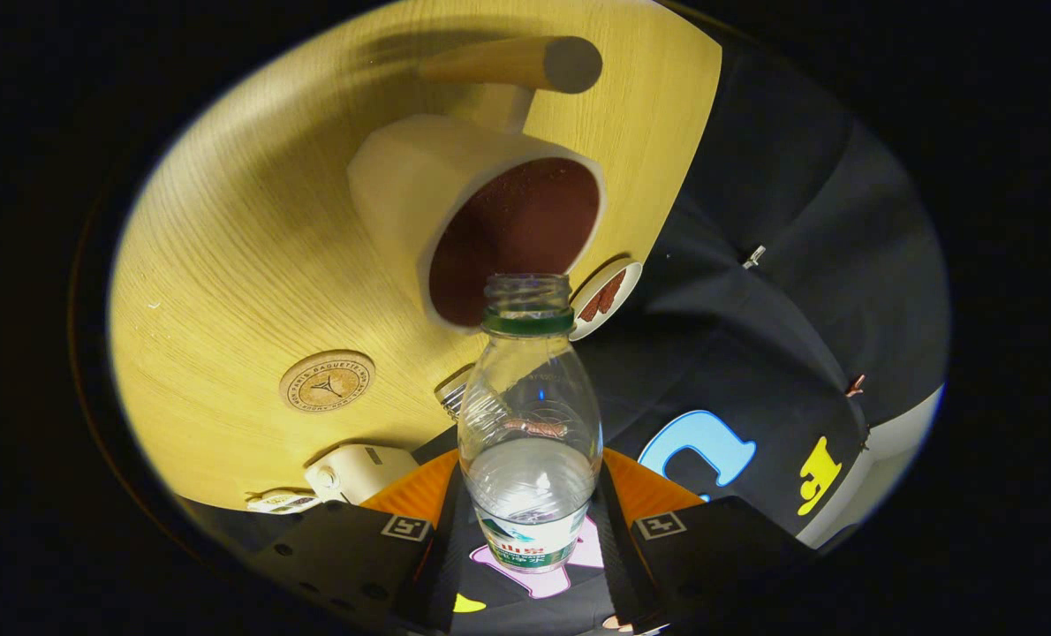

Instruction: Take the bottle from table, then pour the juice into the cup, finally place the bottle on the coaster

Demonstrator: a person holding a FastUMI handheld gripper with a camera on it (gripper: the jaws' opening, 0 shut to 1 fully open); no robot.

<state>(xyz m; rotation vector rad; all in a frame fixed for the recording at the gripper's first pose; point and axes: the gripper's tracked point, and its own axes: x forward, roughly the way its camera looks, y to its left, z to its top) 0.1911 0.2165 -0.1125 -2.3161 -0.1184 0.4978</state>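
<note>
Fingers (455,521) clamp part-full bottle (530,415) before cup (481,212).

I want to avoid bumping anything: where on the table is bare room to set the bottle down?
The gripper is shut on the bottle. Bare wood lies on the table beside the cup, above the round coaster. It is crowded near the table edge: white device, small dish.

**Hidden and cut off**

The bottle (530,424) base sits low between the fingers (667,539), its bottom cut off. Its neck covers part of the cup (455,203) rim beyond. The small disc (607,299) beside the cup is half hidden at the desk (225,265) edge.
</note>
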